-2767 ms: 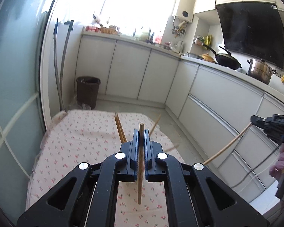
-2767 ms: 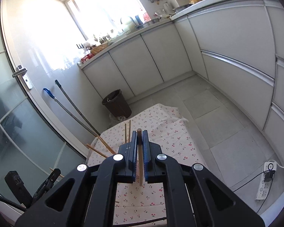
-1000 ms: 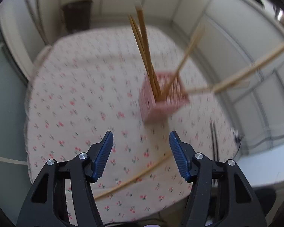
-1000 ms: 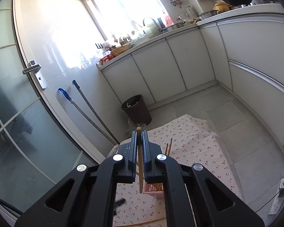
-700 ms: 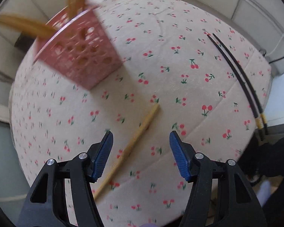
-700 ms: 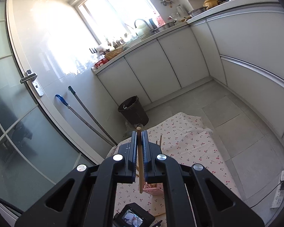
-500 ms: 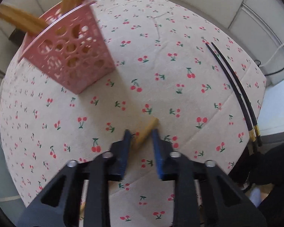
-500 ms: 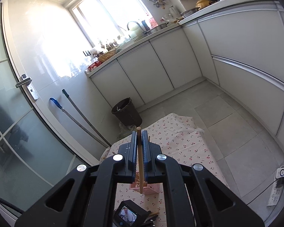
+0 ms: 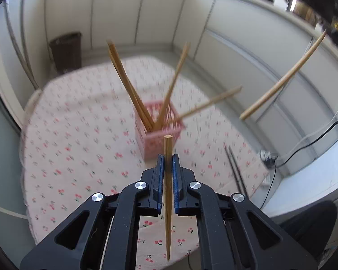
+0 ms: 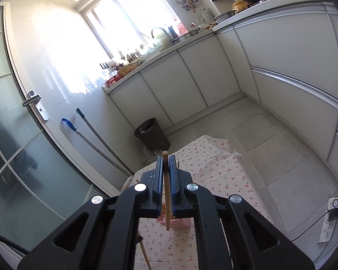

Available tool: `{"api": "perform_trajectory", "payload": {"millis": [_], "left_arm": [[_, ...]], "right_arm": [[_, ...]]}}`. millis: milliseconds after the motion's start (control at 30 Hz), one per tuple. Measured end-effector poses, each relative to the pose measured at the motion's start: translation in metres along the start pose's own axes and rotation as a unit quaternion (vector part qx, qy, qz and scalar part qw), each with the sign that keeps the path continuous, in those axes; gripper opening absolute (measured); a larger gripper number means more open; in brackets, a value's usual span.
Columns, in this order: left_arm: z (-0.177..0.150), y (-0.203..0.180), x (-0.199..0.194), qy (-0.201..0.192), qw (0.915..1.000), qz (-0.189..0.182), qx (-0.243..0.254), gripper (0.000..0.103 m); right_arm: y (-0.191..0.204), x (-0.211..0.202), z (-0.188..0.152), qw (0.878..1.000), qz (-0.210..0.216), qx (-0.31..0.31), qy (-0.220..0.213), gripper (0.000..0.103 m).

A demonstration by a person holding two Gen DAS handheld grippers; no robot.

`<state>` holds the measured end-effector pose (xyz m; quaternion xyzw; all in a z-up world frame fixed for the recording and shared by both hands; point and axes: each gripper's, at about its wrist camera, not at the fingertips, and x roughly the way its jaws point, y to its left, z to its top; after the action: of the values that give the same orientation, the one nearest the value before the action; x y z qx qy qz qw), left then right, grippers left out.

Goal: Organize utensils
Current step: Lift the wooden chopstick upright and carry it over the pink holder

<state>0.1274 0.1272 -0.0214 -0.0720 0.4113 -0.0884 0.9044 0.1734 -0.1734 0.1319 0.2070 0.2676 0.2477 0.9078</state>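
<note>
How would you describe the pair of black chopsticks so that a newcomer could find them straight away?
Start at the cherry-print tablecloth and find the pink perforated basket holding wooden chopsticks. Right of the basket, near the cloth's edge, lie the black chopsticks, side by side. They alone are dark and lying flat; the wooden ones stand in the basket or sit in the grippers.

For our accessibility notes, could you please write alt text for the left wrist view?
The left gripper clamps a wooden chopstick above a cherry-print tablecloth. Ahead stands a pink basket holding more chopsticks.
</note>
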Motion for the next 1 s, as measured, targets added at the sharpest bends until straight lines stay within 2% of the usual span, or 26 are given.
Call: {"api": "perform_trajectory", "payload": {"millis": [233,367,467,533,667,800,867,900,1000], "left_arm": [[0.030,-0.017,-0.069,-0.111,0.9937,0.009,-0.009,0.006],[0.059,-0.030,-0.091,-0.163,0.9864,0.022,-0.009,0.006],[0.084,-0.038,-0.098,-0.192,0.9800,0.053,-0.012,0.006],[0.099,-0.036,-0.098,-0.209,0.9759,0.061,-0.021,0.006],[0.118,-0.032,-0.082,-0.217,0.9721,0.084,-0.032,0.006],[0.124,-0.021,-0.048,-0.193,0.9771,0.079,-0.043,0.008],[0.115,-0.012,-0.035,-0.183,0.9779,0.086,-0.053,0.014],[0.108,-0.006,-0.035,-0.187,0.9766,0.084,-0.064,0.022],[0.100,0.010,-0.057,-0.208,0.9678,0.083,-0.114,0.027]], "right_arm": [[0.005,0.001,0.003,1.000,0.005,-0.001,0.002,0.006],[0.008,0.005,0.010,1.000,0.006,-0.002,0.001,0.006],[0.011,0.007,0.017,1.000,0.009,-0.002,-0.003,0.006],[0.012,0.010,0.021,1.000,0.012,-0.003,-0.004,0.006],[0.015,0.020,0.028,1.000,0.011,-0.008,-0.005,0.006],[0.020,0.036,0.031,1.000,0.008,-0.012,-0.002,0.006],[0.022,0.044,0.031,1.000,0.007,-0.012,0.002,0.006],[0.023,0.049,0.031,1.000,0.007,-0.012,0.005,0.006],[0.031,0.058,0.028,1.000,0.002,-0.023,0.008,0.006]]}}
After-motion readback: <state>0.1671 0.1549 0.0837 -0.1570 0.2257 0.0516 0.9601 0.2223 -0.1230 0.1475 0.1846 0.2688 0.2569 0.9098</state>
